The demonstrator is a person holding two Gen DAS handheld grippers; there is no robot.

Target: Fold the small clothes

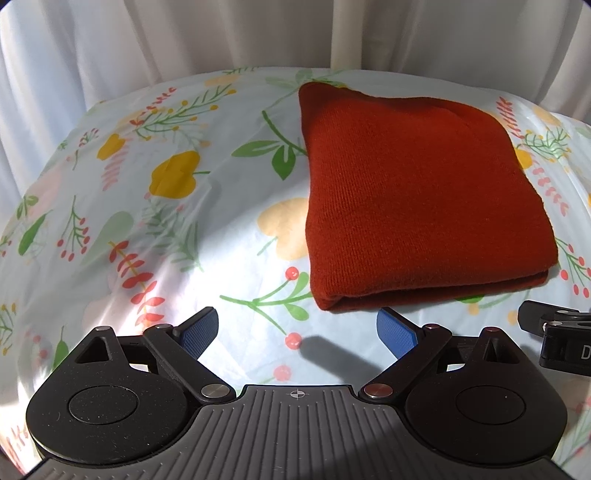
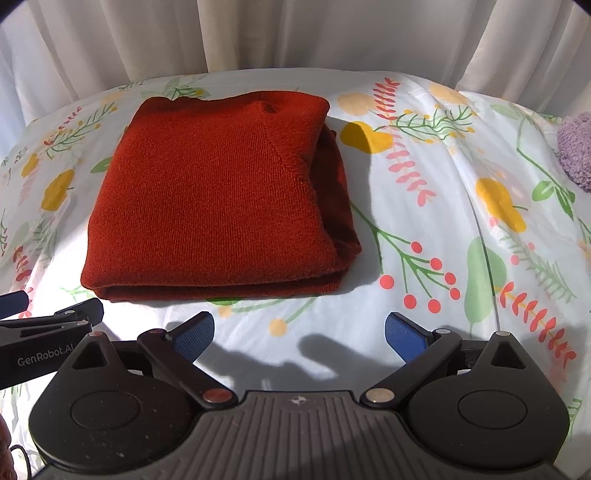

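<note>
A rust-red knitted garment (image 1: 413, 199) lies folded into a thick rectangle on the floral sheet (image 1: 147, 221); in the right wrist view the same garment (image 2: 214, 199) sits left of centre, layered edges showing on its right side. My left gripper (image 1: 297, 332) hovers just in front of the garment's near left corner, wide open, blue pads bare. Near the garment's front edge my right gripper (image 2: 300, 334) stands open too, nothing between its fingers. The left gripper's side (image 2: 51, 325) shows at the left edge of the right wrist view.
White curtains (image 2: 295, 33) hang behind the surface. A fuzzy lilac item (image 2: 576, 151) rests at the far right edge. The sheet (image 2: 461, 221) has a crease running front to back on the right. Part of the right gripper (image 1: 561, 332) shows at the left wrist view's right edge.
</note>
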